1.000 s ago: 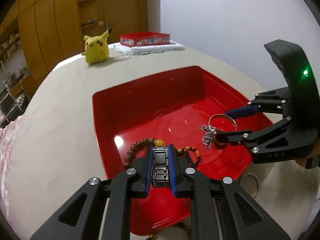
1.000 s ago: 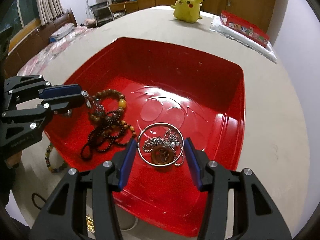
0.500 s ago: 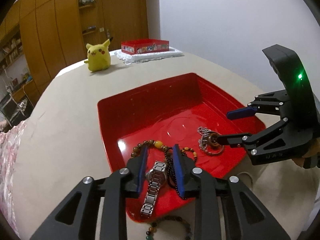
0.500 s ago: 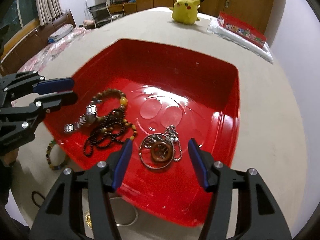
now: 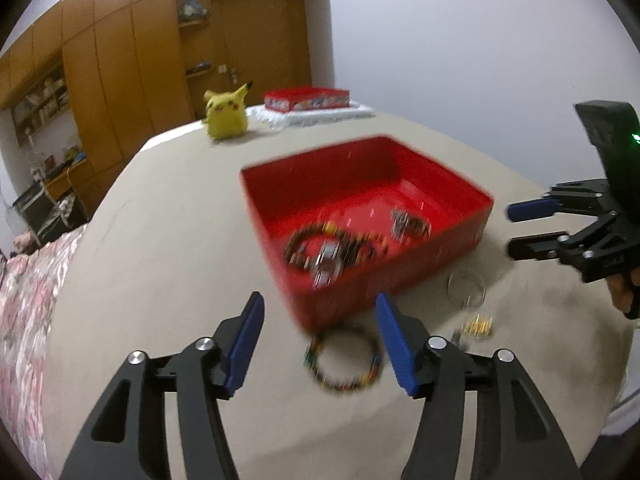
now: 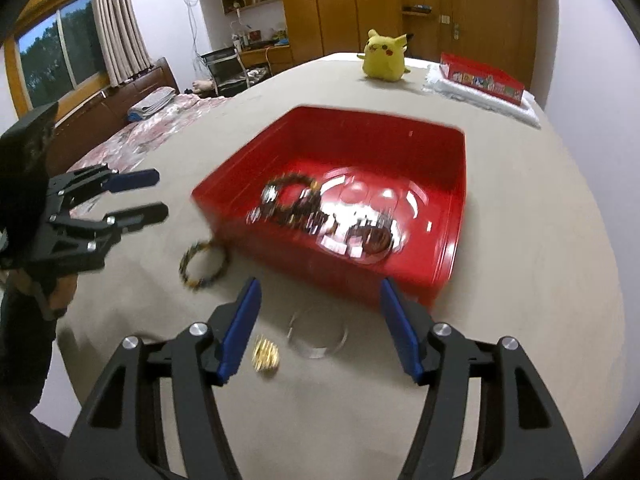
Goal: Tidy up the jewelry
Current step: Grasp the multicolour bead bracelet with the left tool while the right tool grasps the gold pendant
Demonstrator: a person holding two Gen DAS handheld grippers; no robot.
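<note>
A red tray (image 5: 360, 292) (image 6: 452, 240) on the beige table holds a metal watch (image 5: 326, 262), dark bead bracelets (image 6: 296, 200) and a silver bangle with a chain (image 5: 408, 222) (image 6: 372, 238). On the table in front of the tray lie a multicoloured bead bracelet (image 5: 344, 360) (image 6: 204, 266), a thin silver bangle (image 5: 466, 290) (image 6: 318, 332) and a small gold piece (image 5: 476, 326) (image 6: 266, 356). My left gripper (image 5: 320, 336) (image 6: 148, 196) is open and empty above the bead bracelet. My right gripper (image 6: 320, 320) (image 5: 516, 232) is open and empty above the silver bangle.
A yellow plush toy (image 5: 226, 114) (image 6: 382, 56) and a red box on a white cloth (image 5: 308, 100) (image 6: 480, 78) stand at the table's far end. A bed with a floral cover (image 5: 24, 280) lies to the left. Wooden cupboards line the back wall.
Both grippers opened wide and pulled back out of the tray. The watch and the bangle with chain now lie loose in the tray.
</note>
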